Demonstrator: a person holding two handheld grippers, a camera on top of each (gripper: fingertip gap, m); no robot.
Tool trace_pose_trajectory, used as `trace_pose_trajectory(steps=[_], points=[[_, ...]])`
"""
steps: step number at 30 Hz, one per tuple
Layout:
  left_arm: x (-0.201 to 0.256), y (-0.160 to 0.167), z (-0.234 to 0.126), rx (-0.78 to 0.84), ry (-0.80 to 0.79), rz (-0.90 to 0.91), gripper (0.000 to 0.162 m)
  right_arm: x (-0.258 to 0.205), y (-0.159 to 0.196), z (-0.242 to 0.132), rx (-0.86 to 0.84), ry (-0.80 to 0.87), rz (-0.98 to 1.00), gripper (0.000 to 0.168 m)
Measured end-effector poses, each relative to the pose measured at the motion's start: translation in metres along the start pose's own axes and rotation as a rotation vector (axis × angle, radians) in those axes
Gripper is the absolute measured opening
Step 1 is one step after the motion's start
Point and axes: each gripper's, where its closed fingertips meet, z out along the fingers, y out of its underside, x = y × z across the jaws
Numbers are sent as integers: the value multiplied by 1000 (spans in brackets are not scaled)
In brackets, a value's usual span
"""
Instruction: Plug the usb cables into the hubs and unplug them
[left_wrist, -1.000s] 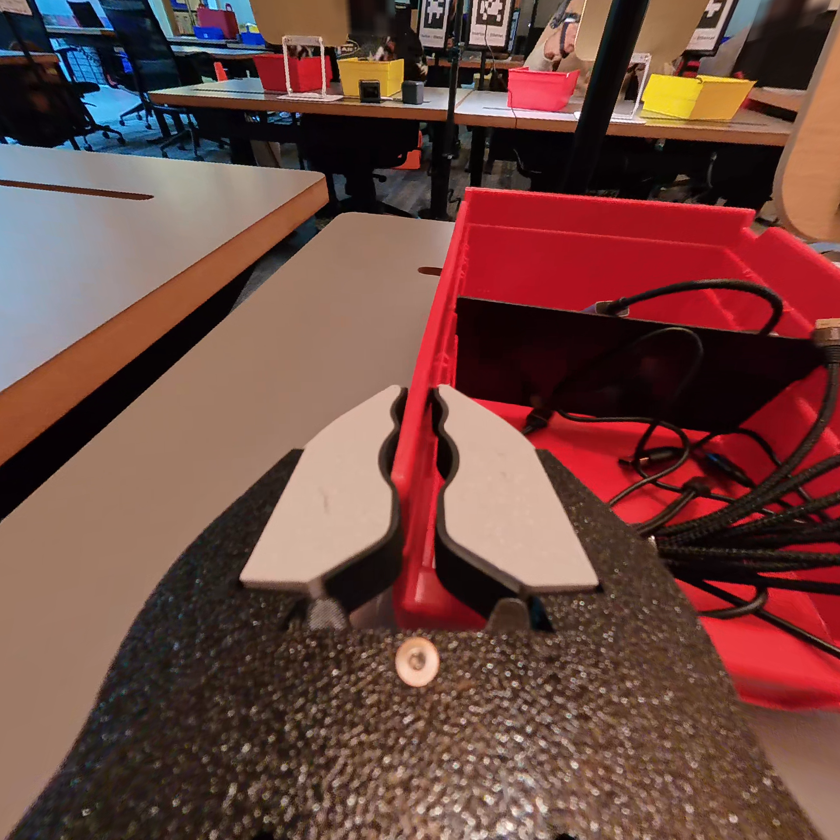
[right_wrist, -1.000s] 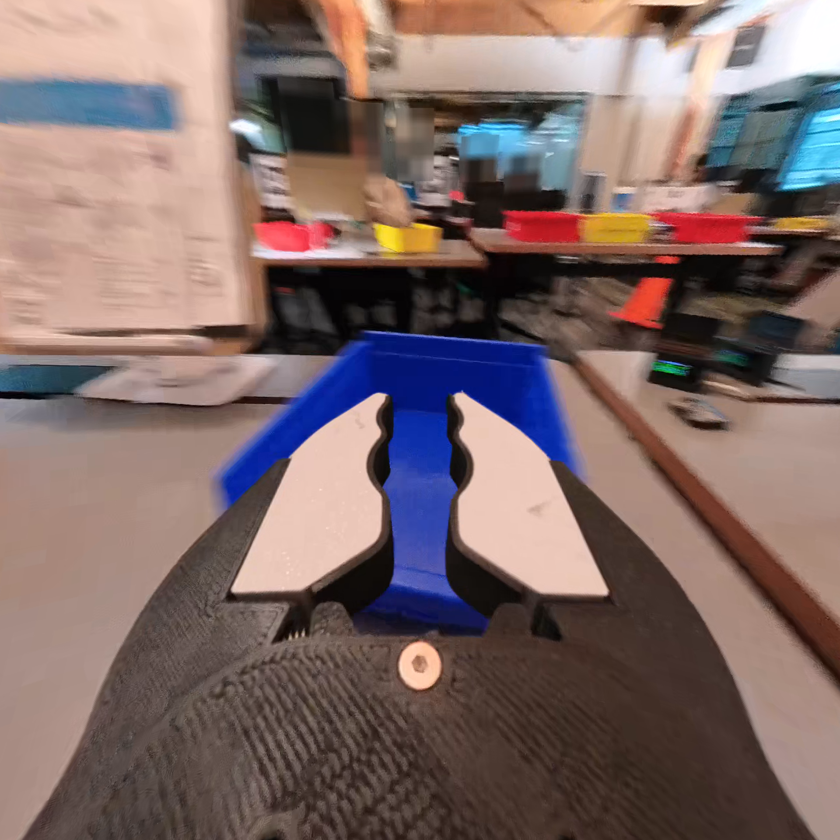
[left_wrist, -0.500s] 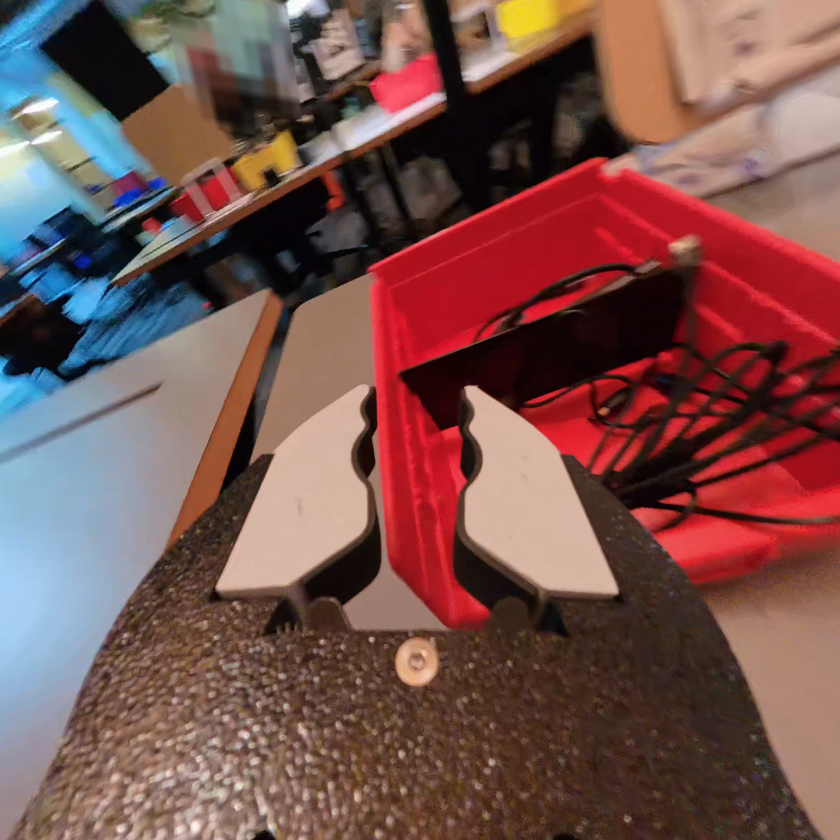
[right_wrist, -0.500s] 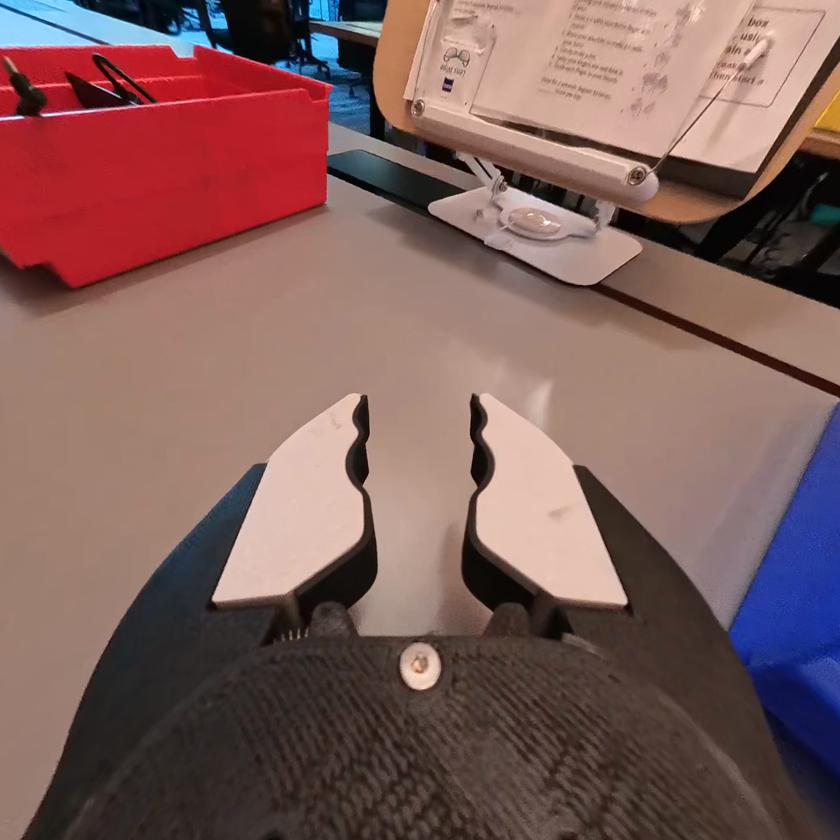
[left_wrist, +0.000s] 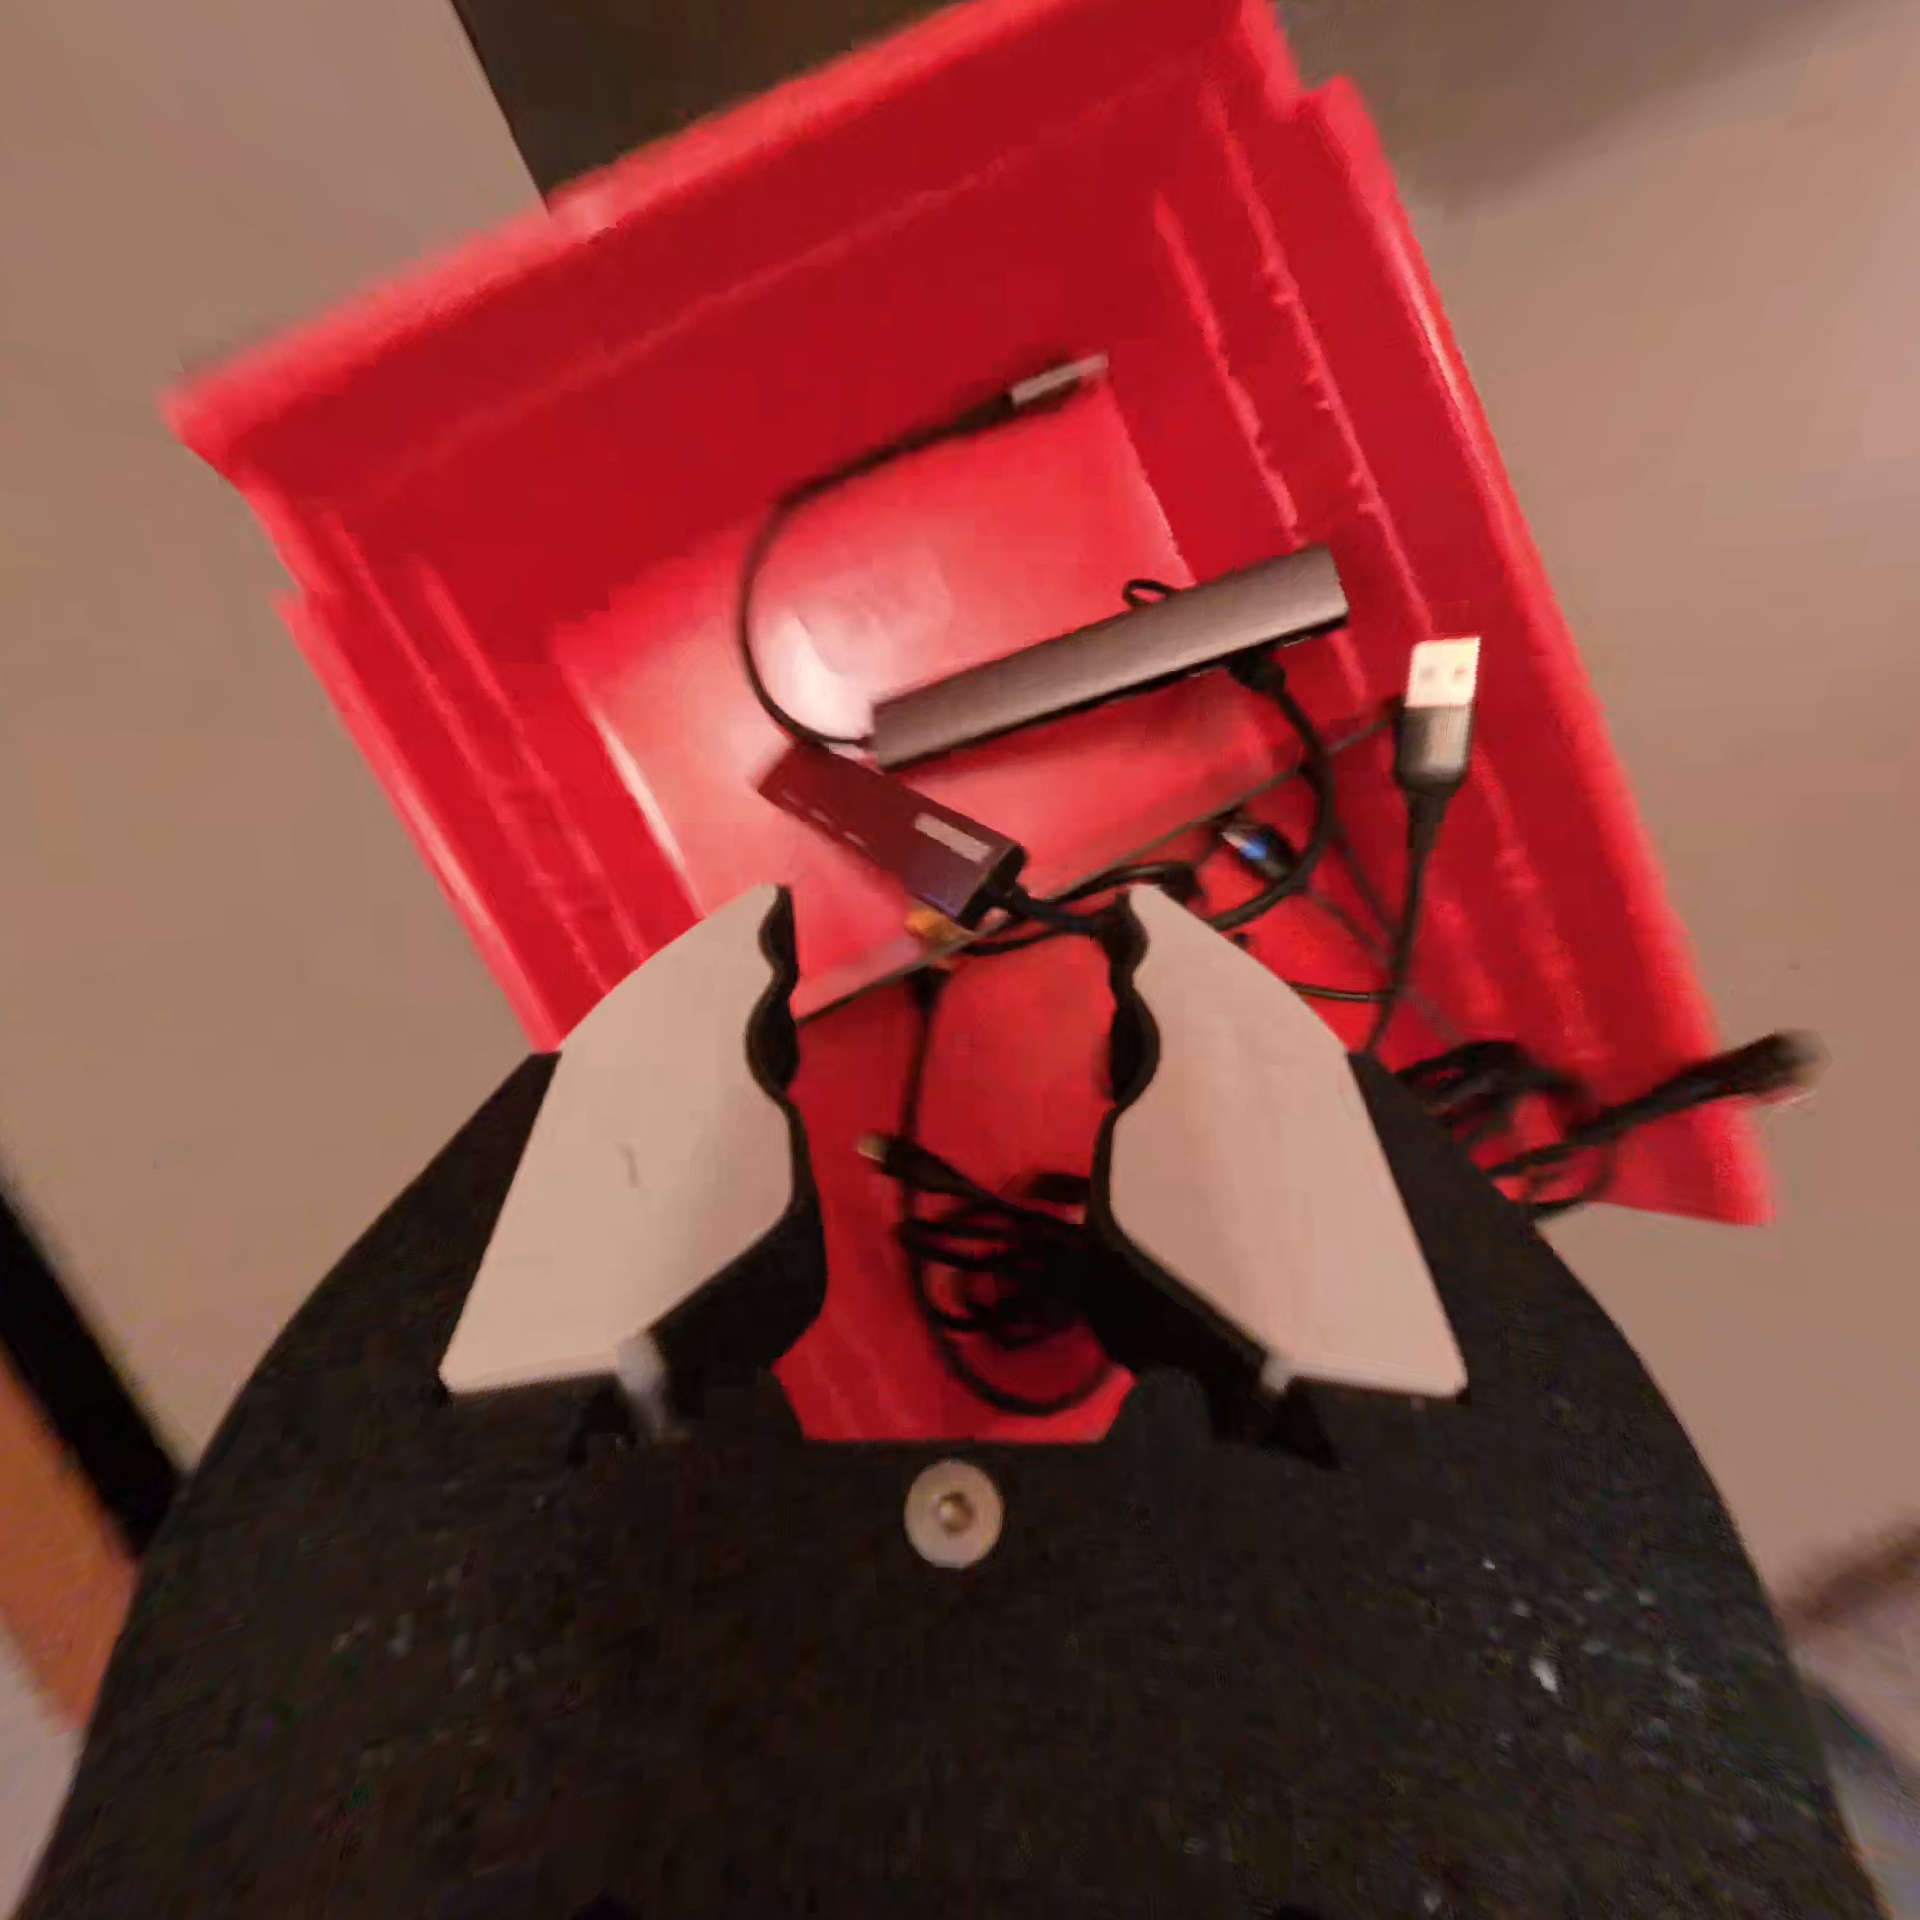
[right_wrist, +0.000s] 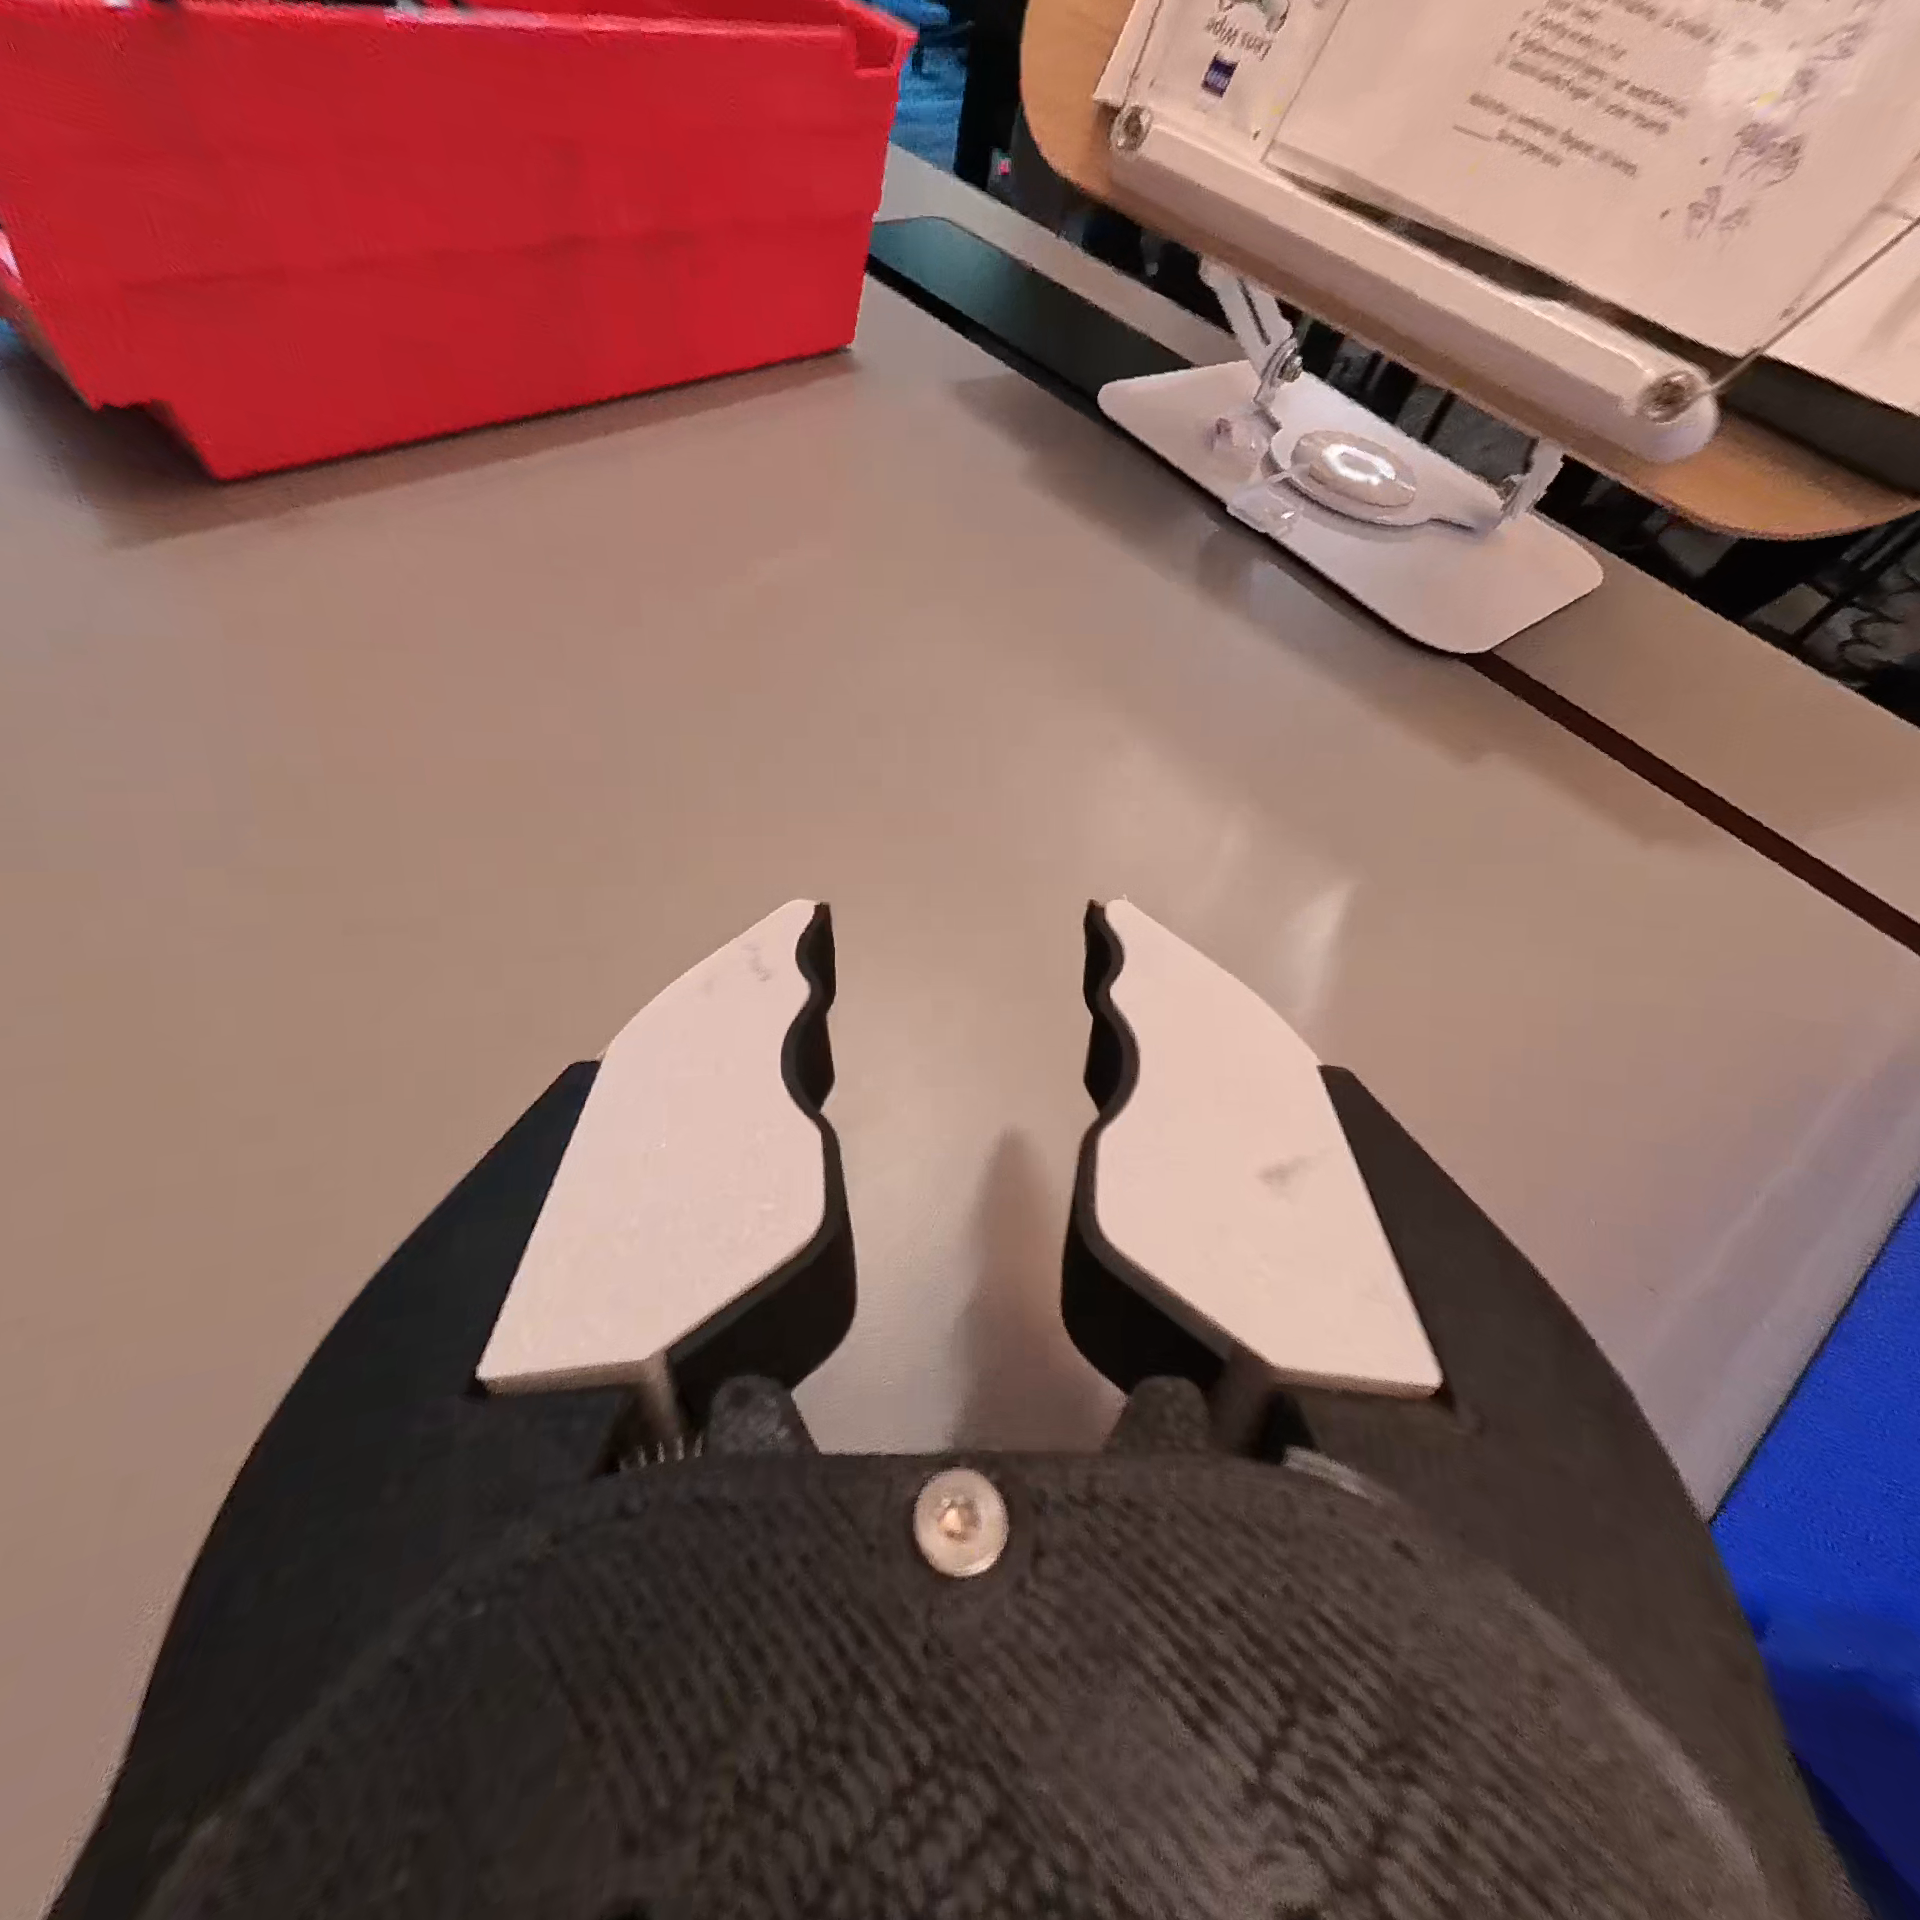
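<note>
Left tongs (left_wrist: 951, 914) held wide open and empty over the red plastic bin (left_wrist: 436, 582) holding two slim grey USB hubs (left_wrist: 1112, 660) and black cables (left_wrist: 997, 1247); right tongs (right_wrist: 956, 914) open, empty over the grey worktop (right_wrist: 520, 727); one hub is best isolated before closing.

Grey surface (right_wrist: 520, 727), dark seam along far edge. Beyond seam: white stand base (right_wrist: 1351, 540), tilted wooden board (right_wrist: 1351, 416) with papers above it.
</note>
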Motion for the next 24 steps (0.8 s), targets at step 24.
trace_pose_trajectory(steps=[24], points=[[-18, 17, 40, -653, -118, -11, 32, 9, -2, -3, 32, -44, 131, 42]])
